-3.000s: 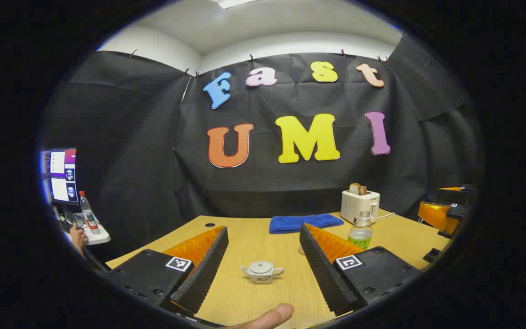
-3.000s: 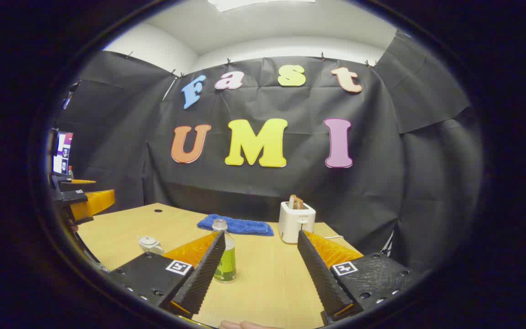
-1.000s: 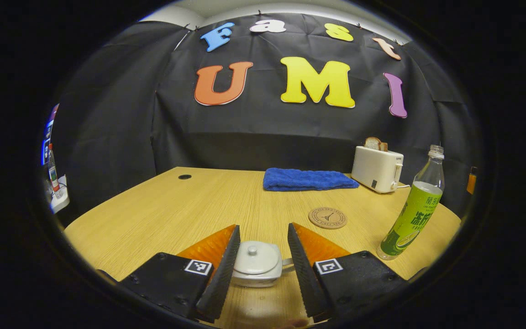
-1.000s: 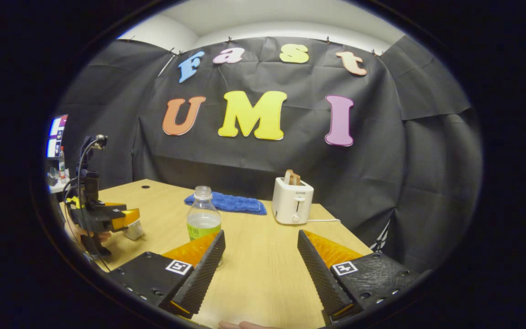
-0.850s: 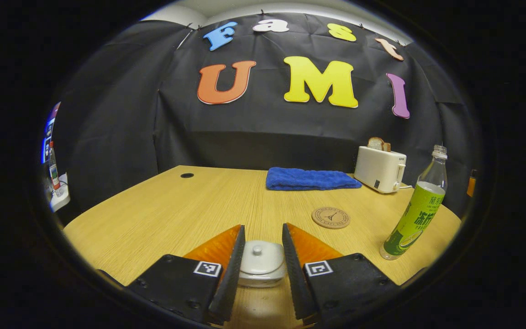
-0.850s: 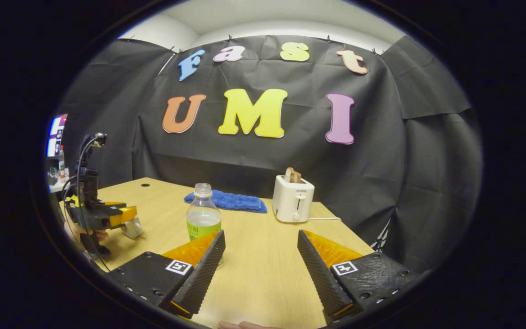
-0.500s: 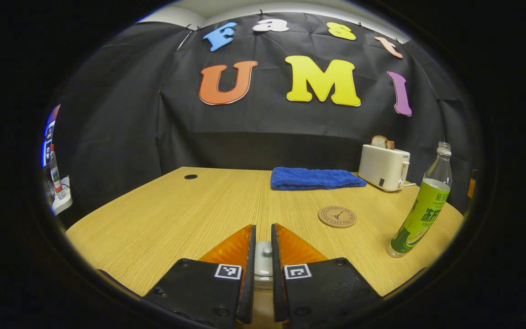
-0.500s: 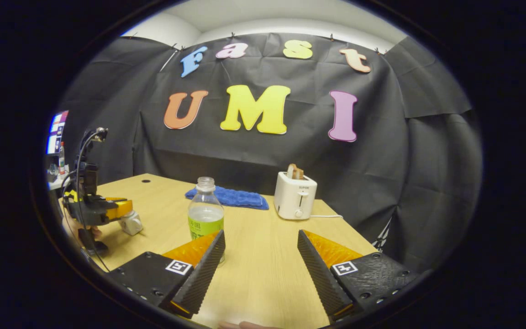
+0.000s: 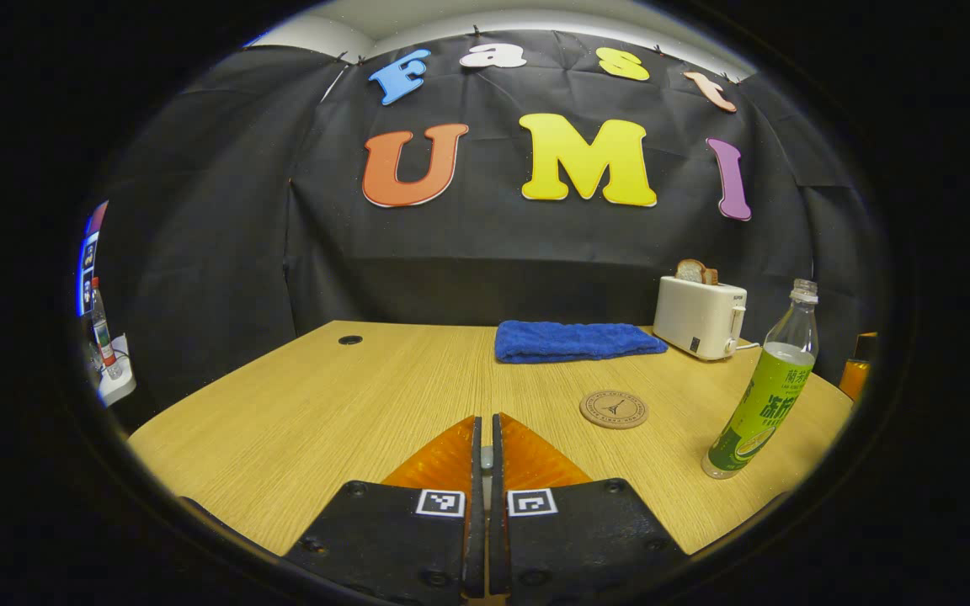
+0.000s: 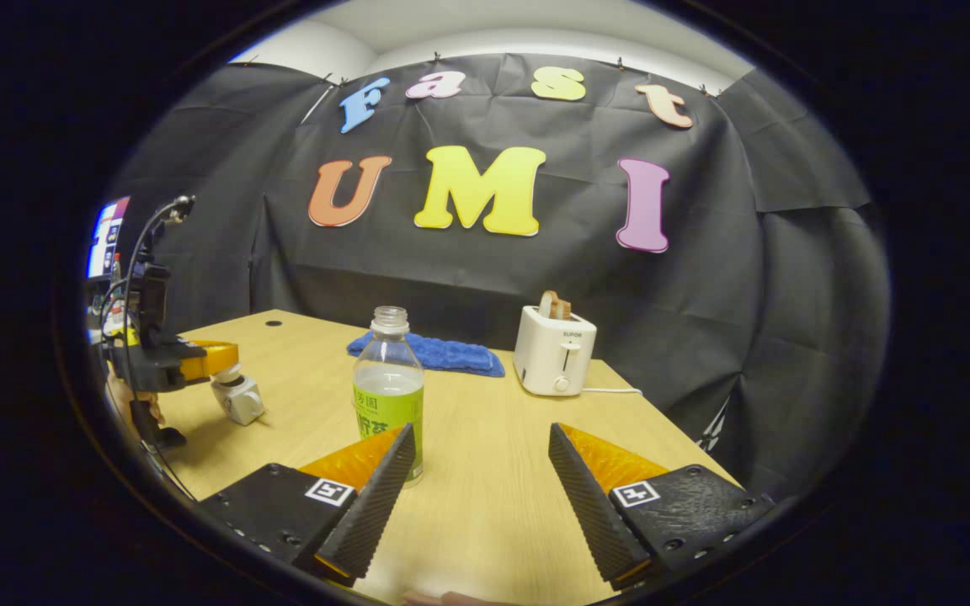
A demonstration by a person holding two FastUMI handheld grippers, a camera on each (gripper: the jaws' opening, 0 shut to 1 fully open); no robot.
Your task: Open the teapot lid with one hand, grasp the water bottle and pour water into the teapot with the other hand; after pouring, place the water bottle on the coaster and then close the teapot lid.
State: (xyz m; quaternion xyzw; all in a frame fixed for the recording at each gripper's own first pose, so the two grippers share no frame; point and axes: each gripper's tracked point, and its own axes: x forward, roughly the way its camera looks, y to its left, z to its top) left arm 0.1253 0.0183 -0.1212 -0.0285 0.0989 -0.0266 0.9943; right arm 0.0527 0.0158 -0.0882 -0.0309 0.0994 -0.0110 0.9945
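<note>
At lower centre of the left gripper view, the left gripper [image 9: 485, 459] was clamped on the teapot lid's knob [image 9: 485, 459]. In the right gripper view, the teapot [image 10: 237, 398] sat at left; the right gripper [image 10: 481, 497] gaped wide, the water bottle [image 10: 389, 389] just behind its left finger.

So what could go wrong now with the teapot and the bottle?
1. The left gripper pinches just a small bit of the teapot lid, so the lid might slip out, or the teapot might tip as the lid comes up.
2. The water bottle has no cap and stands close beside one finger of the open right gripper. A bump could knock it over and spill water.
</note>
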